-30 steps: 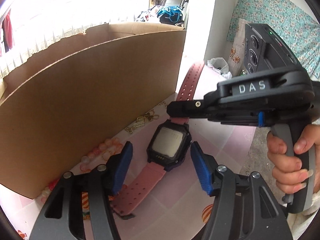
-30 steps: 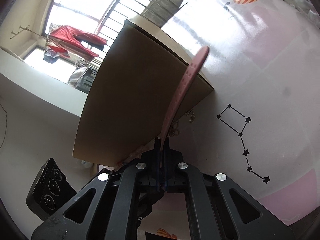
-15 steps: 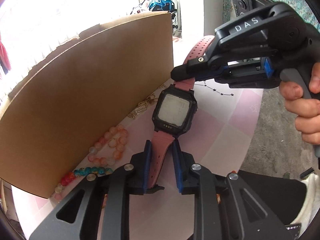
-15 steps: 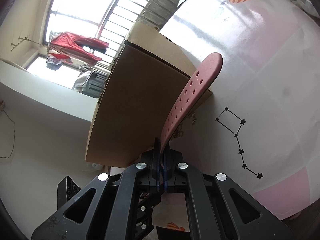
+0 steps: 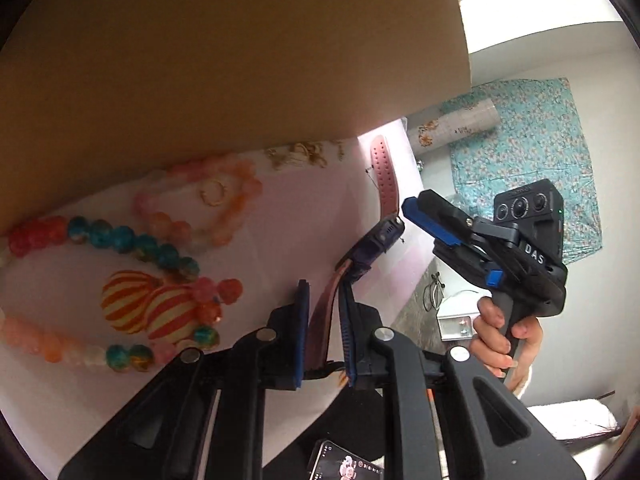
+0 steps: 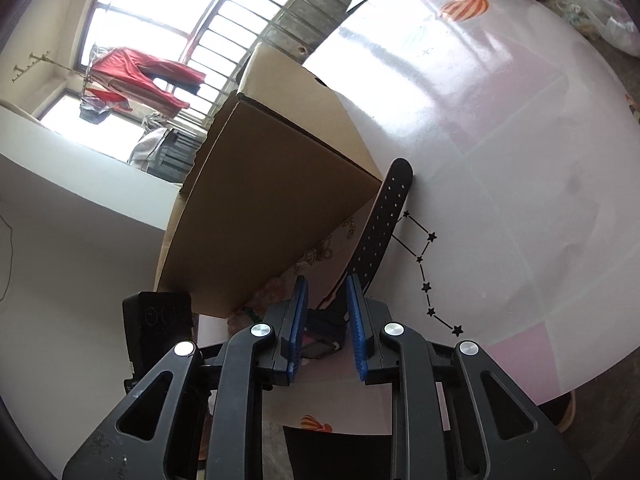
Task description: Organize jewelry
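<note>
Since a second ago we've rolled the left gripper (image 5: 323, 334) over and its fingers are closing on the pink strap of the watch (image 5: 374, 240), which is lifted off the bench (image 5: 280, 216). Our right gripper (image 6: 326, 330) is opening, letting go of the far strap. Bead bracelets (image 5: 120, 240) lie left of the left fingers, by the cardboard box (image 5: 240, 60).

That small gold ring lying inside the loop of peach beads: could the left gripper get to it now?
Probably not yet. The left gripper is closing on the pink watch strap, so its jaws are occupied. The small gold ring itself lies uncovered on the table, beside the cardboard box.
</note>
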`<control>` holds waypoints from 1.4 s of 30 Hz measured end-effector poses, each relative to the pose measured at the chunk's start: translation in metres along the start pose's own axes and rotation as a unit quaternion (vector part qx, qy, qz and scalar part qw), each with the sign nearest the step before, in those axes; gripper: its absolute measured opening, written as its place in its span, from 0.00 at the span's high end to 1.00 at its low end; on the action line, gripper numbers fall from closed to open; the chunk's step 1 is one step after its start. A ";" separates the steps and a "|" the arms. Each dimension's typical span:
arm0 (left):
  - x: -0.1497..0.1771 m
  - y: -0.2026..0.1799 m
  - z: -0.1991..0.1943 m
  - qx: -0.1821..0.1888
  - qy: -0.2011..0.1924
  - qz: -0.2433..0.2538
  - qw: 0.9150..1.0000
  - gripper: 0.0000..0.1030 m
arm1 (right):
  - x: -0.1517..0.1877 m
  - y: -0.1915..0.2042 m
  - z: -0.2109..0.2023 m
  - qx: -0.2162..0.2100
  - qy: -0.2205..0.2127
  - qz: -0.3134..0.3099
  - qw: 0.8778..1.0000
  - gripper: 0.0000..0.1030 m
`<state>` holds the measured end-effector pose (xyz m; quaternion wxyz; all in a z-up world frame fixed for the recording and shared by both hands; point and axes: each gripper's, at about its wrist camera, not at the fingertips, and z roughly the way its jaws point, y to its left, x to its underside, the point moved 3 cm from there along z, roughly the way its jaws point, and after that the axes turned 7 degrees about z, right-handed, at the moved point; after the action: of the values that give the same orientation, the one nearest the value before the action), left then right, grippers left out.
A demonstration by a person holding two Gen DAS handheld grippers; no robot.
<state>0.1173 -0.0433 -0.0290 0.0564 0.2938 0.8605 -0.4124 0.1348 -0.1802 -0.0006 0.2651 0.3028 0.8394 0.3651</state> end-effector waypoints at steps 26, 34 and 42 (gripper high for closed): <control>-0.027 -0.085 0.050 -0.291 -0.011 0.291 0.911 0.57 | 0.002 -0.012 0.026 -0.010 0.025 0.004 1.000 0.67; -0.020 -0.081 0.027 -0.237 -0.049 0.291 0.925 0.57 | 0.000 -0.026 0.030 -0.061 0.039 0.046 0.996 0.61; -0.011 -0.078 0.018 -0.216 -0.055 0.315 0.923 0.58 | -0.012 -0.018 0.046 -0.088 0.018 0.055 0.994 0.99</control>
<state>0.0808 -0.0996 0.0153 0.2927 0.5071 0.7873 -0.1933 0.1678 -0.1782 -0.0391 0.2548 0.3171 0.7907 0.4575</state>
